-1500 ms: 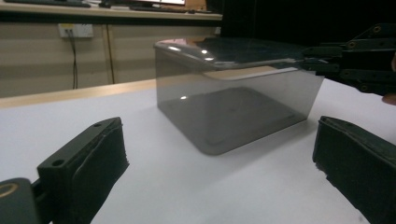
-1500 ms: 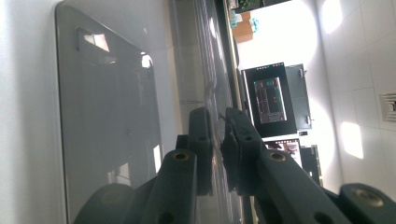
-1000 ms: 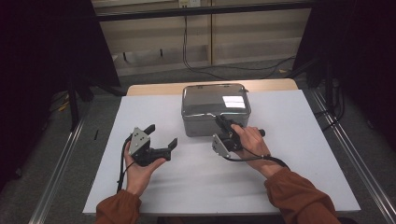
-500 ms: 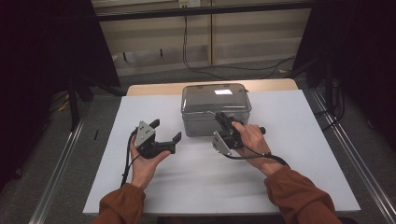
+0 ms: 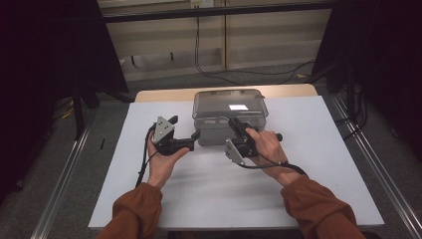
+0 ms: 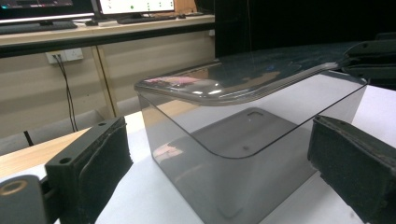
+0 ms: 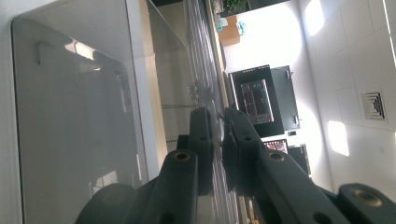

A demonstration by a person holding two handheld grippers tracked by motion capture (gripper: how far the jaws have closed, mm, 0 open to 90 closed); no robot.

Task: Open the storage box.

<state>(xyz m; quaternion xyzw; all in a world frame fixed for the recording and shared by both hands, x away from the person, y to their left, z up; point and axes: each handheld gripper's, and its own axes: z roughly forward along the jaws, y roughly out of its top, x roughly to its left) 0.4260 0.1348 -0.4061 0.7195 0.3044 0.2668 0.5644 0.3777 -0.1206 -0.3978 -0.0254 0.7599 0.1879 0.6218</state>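
Table (image 5: 318, 164), white-topped, carrying one box (image 5: 219, 130) at the middle of its far edge. Box: smoke-grey, see-through plastic, rounded corners, apparently empty; a lid (image 5: 228, 103) of the same tint sits on it, its rim overhanging the walls.

Right gripper (image 5: 238, 128), at the box's near right side. Its jaws are nearly together, and in the right gripper view they appear closed on the lid's overhanging rim (image 7: 211, 119), one pad on each face of the thin edge. Left gripper (image 5: 185, 133), at the box's near left corner. Its jaws stand wide apart and hold nothing; in the left gripper view the corner of the box (image 6: 219, 186) lies between the two pads without touching either.

Risks, judged from this arrangement. The grip is on a thin, smooth lip at one side only, so the lid may slip out of the pads or tilt if lifted. The box looks light and nothing pins it down: if the lid fits tightly, a pull on the rim could drag or tip the whole box toward the far edge instead of freeing the lid. Closing the left jaws on the corner would steady it, but a hard squeeze might flex the thin walls.
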